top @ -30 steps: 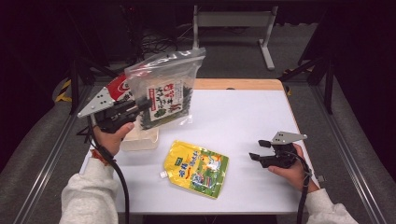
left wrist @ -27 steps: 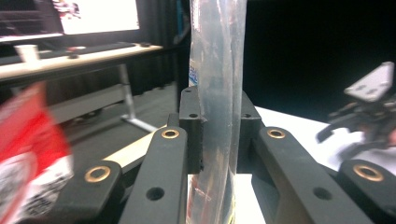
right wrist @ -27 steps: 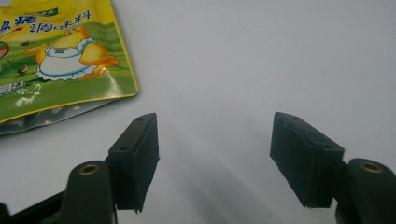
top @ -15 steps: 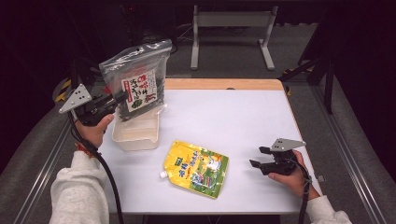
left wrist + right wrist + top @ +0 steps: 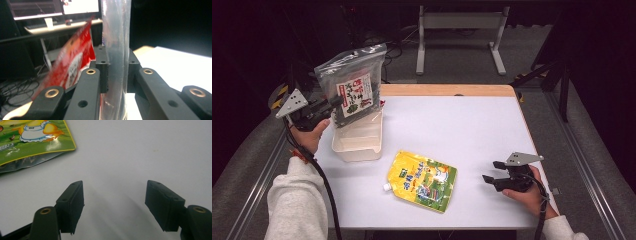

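On the white table (image 5: 462, 120), the left gripper (image 5: 324, 109) pinches a clear snack bag (image 5: 354, 87) above the far-left tub (image 5: 357, 142), not yet lowered in, while the right gripper (image 5: 497, 177), jaws spread and empty, rests near right beside the yellow pouch (image 5: 422, 180), probably next.
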`<state>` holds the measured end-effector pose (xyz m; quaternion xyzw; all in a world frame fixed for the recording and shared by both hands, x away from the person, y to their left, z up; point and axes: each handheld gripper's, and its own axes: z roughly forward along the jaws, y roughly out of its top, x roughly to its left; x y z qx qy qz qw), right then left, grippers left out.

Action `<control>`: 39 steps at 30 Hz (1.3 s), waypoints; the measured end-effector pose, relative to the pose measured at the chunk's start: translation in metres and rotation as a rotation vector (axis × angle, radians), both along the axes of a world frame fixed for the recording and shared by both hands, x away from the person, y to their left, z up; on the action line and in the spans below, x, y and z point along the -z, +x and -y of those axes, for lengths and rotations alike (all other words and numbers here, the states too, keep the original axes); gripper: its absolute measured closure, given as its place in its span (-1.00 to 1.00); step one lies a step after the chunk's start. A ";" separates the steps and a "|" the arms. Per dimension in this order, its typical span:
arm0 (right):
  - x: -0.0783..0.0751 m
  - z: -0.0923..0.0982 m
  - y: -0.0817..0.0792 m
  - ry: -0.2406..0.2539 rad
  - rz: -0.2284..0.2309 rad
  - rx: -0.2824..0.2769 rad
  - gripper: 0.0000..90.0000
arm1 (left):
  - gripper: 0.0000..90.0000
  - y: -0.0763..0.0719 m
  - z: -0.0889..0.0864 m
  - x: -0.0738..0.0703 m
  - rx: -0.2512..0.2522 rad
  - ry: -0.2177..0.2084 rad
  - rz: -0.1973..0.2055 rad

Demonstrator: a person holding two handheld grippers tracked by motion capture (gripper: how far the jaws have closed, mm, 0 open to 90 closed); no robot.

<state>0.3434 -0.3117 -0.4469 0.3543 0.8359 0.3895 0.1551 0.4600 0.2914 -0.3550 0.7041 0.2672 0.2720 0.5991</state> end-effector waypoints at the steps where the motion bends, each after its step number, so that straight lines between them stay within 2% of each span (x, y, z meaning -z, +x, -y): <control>1: 0.000 0.001 -0.001 -0.001 -0.002 0.000 -0.30 | 0.75 0.000 0.001 0.001 0.006 -0.008 -0.005; 4: -0.001 0.002 -0.003 -0.006 0.002 0.002 -0.30 | 0.75 -0.004 -0.002 0.003 -0.010 -0.013 0.000; 6: -0.002 0.004 -0.004 0.002 0.005 0.006 -0.30 | 0.75 -0.004 -0.004 0.006 -0.010 -0.019 -0.013; 10: -0.002 0.004 -0.004 0.003 0.003 0.007 -0.30 | 0.75 -0.005 -0.010 0.015 -0.015 -0.064 -0.016; 12: -0.001 0.002 -0.004 -0.007 0.003 0.001 -0.30 | 0.76 -0.006 -0.012 0.016 -0.015 -0.054 -0.027; 17: 0.001 -0.002 -0.003 -0.017 -0.009 -0.012 -0.32 | 0.76 -0.009 -0.005 0.015 -0.019 0.009 -0.046; 22: 0.001 -0.004 -0.002 -0.015 -0.010 -0.019 -0.31 | 0.76 -0.007 0.002 0.026 -0.018 0.012 -0.062; 23: 0.000 -0.005 -0.002 -0.017 -0.003 -0.019 -0.31 | 0.76 -0.007 0.000 0.029 -0.020 -0.004 -0.064; 24: -0.002 -0.006 -0.003 -0.004 0.005 -0.024 -0.31 | 0.76 -0.007 -0.003 0.034 -0.023 -0.040 -0.065; 25: -0.002 -0.006 -0.003 -0.004 0.005 -0.024 -0.31 | 0.76 -0.007 -0.003 0.034 -0.023 -0.040 -0.065; 29: -0.004 -0.008 -0.003 0.004 0.015 -0.032 -0.31 | 0.76 -0.008 -0.011 0.043 -0.024 -0.083 -0.069; 39: -0.008 -0.013 -0.002 0.004 0.030 -0.050 -0.31 | 0.76 -0.013 -0.011 0.051 -0.020 -0.095 -0.080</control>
